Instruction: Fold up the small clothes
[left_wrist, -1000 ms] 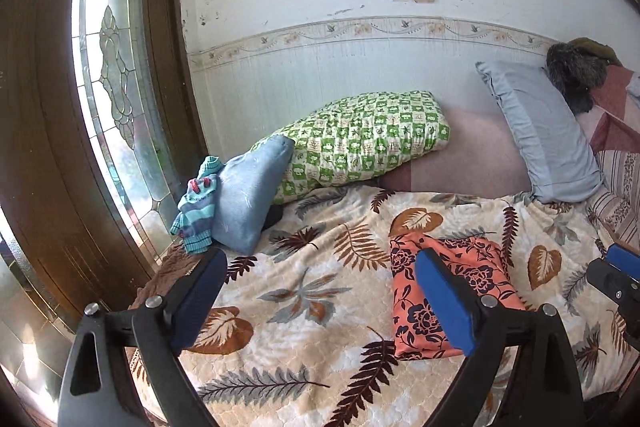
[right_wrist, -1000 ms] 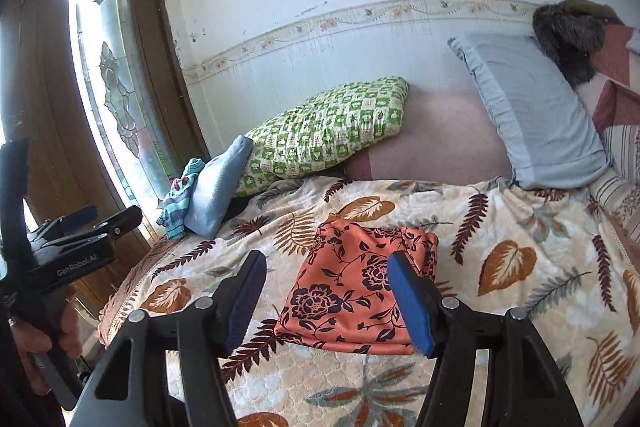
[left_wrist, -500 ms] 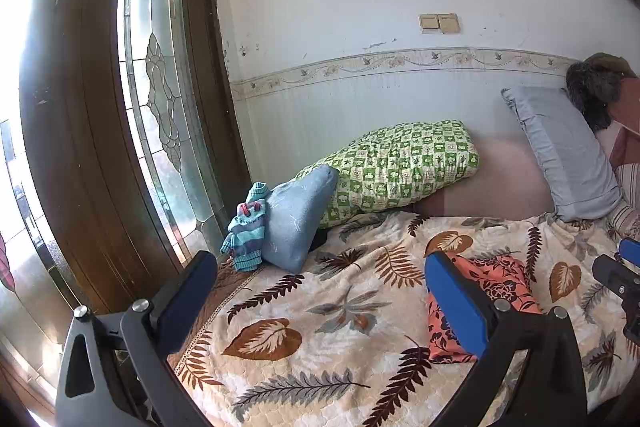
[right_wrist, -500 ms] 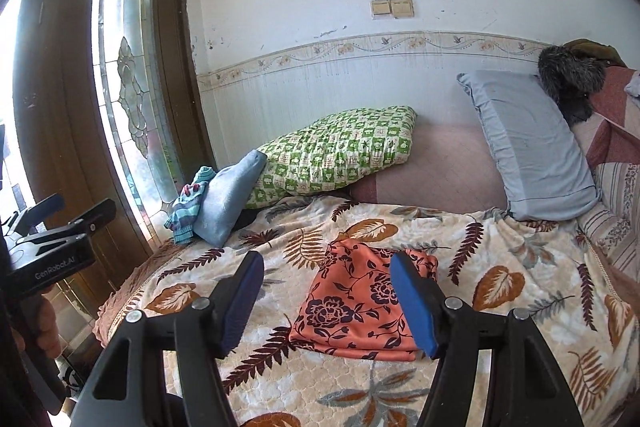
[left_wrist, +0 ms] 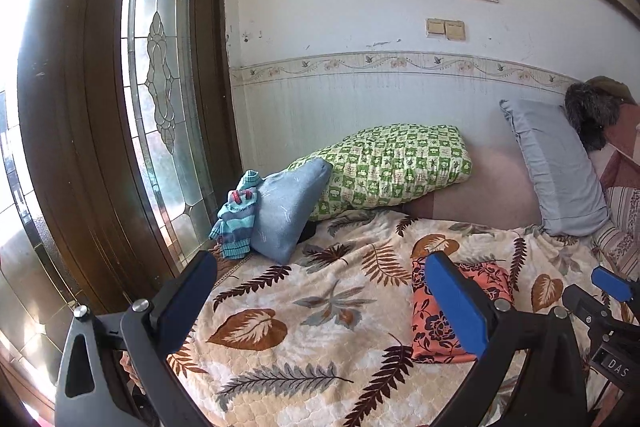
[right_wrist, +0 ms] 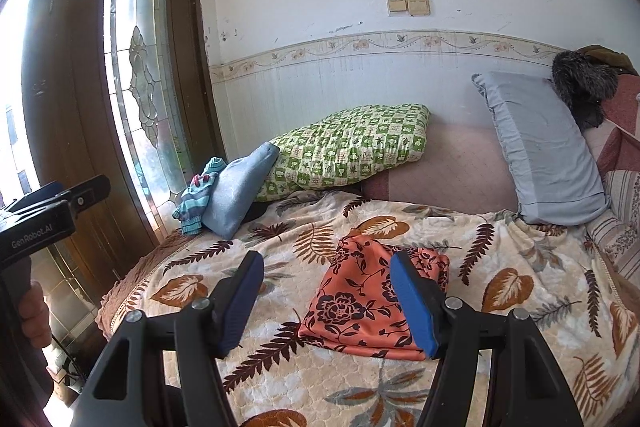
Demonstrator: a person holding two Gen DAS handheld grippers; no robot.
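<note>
A folded orange floral cloth (right_wrist: 352, 299) lies flat on the leaf-patterned blanket (right_wrist: 520, 267). My right gripper (right_wrist: 326, 267) hovers in front of it, open, with nothing between its blue pads. My left gripper (left_wrist: 320, 279) is held further left, its jaws wide open and empty; the orange cloth (left_wrist: 486, 281) shows partly behind its right finger. A small striped teal garment (left_wrist: 236, 223) lies bunched at the bed's far left corner against a light blue cushion (left_wrist: 284, 211). Each gripper shows at the edge of the other's view.
A green checked pillow (left_wrist: 392, 167) and a grey pillow (left_wrist: 556, 167) lean on the back wall. A dark furry thing (right_wrist: 580, 87) sits at the far right. A wooden door with patterned glass (left_wrist: 160, 107) stands left of the bed. A hand (right_wrist: 36, 311) holds the left gripper's handle.
Both grippers have pulled back and up from the bed, so the orange cloth looks smaller and further off. The left jaws stand a little wider. The cloth itself has not moved.
</note>
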